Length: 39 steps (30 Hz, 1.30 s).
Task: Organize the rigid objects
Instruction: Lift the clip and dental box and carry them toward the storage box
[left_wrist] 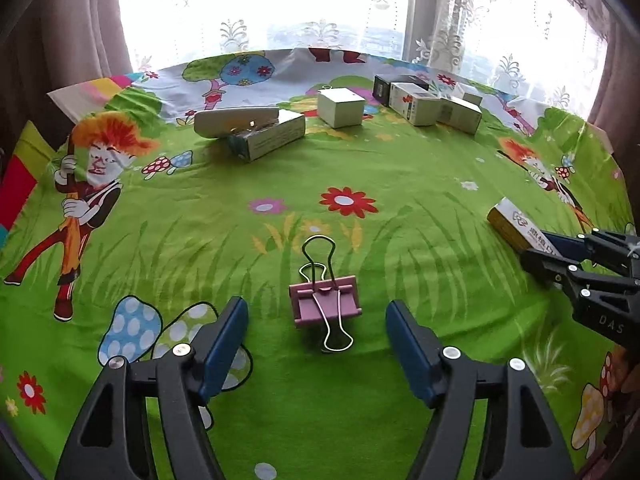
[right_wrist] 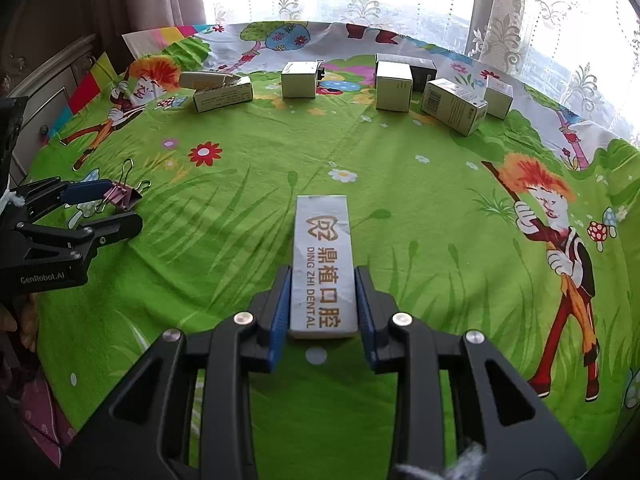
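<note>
Left hand-held gripper (left_wrist: 316, 346): jaws parted, blue pads standing clear on either side of a pink binder clip (left_wrist: 326, 304); nothing pinched. Clip lies on the cloth between the pads, wire handles splayed, one toward the window and one toward the gripper.

Right hand-held gripper (right_wrist: 323, 304): clamped on a long white dental box (right_wrist: 323, 264), pads pressing both long sides, the far end of the box projecting forward over the cloth.

Surface: bench covered by a bright green cartoon cloth (left_wrist: 420, 184) printed with flowers, mushrooms, grass blades and orange-haired figures; creased in places.

Far row, near the window edge of the cloth:
- a white oblong case (left_wrist: 236, 120) resting on a teal-ended carton (left_wrist: 266, 138), at the left;
- a white cube box (left_wrist: 341, 107), standing alone, near the middle;
- a cluster of cartons (left_wrist: 428, 106), white with one dark box behind, at the right; the exact count is hard to make out.

Room: lace curtain (left_wrist: 320, 20) over a strongly lit window behind the bench; heavy brown drapes (left_wrist: 80, 20) at the sides; pale carved furniture (right_wrist: 48, 92) past the left edge of the cloth.
</note>
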Available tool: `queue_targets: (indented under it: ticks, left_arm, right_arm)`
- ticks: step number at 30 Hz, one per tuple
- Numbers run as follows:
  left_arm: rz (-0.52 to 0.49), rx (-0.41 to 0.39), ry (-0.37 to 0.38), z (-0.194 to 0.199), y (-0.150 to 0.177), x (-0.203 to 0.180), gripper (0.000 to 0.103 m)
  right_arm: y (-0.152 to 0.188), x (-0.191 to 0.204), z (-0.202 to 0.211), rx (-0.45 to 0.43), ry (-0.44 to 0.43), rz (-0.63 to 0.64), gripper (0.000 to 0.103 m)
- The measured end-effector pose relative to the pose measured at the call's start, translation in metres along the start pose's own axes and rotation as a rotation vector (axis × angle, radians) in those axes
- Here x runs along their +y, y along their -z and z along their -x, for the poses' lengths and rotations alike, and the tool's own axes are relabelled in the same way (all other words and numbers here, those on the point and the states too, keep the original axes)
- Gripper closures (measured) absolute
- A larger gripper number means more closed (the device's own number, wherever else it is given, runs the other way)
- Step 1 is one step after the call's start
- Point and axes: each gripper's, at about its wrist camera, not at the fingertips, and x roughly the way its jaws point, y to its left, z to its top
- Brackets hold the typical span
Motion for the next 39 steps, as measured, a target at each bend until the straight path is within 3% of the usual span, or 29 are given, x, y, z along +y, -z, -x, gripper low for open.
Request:
queue_targets:
  ticks: [2,4,5,6,19,21,26,28,33,39]
  left_arm:
    - [0.003,0.002,-0.003,-0.001,0.000,0.000,0.031]
    - [0.009,-0.005,-0.006,0.000,0.000,0.001,0.042]
    - [0.010,-0.017,-0.004,0.002,0.001,0.001,0.062]
    - [0.003,-0.027,-0.002,0.003,0.001,0.001,0.070]
    - [-0.046,-0.023,-0.037,0.010,-0.002,-0.014,0.070]
    - [-0.026,-0.133,-0.028,0.038,-0.004,-0.025,0.070]
    - [-0.109,-0.485,-0.102,0.121,-0.008,-0.064,0.070]
    - [-0.159,-0.606,-0.121,0.148,-0.005,-0.081,0.069]
    - [-0.179,-0.755,-0.103,0.183,0.005,-0.103,0.069]
    - [-0.205,-0.795,-0.095,0.197,0.008,-0.113,0.069]
  right_arm:
    - [0.000,0.000,0.000,0.000,-0.001,-0.002,0.068]
    - [0.000,0.000,0.000,0.000,-0.001,-0.002,0.068]
    - [0.000,0.000,0.000,0.000,-0.001,-0.003,0.068]
    - [0.000,0.000,0.000,0.000,-0.002,-0.003,0.068]
    - [-0.001,-0.005,0.004,-0.017,0.015,-0.029,0.069]
    - [0.003,-0.009,0.023,-0.112,0.046,-0.084,0.069]
    - [0.035,-0.009,0.118,-0.586,0.157,-0.200,0.069]
    - [0.044,-0.001,0.145,-0.695,0.220,-0.178,0.069]
    - [0.053,0.004,0.187,-0.809,0.284,-0.184,0.069]
    - [0.057,0.008,0.205,-0.840,0.312,-0.169,0.069]
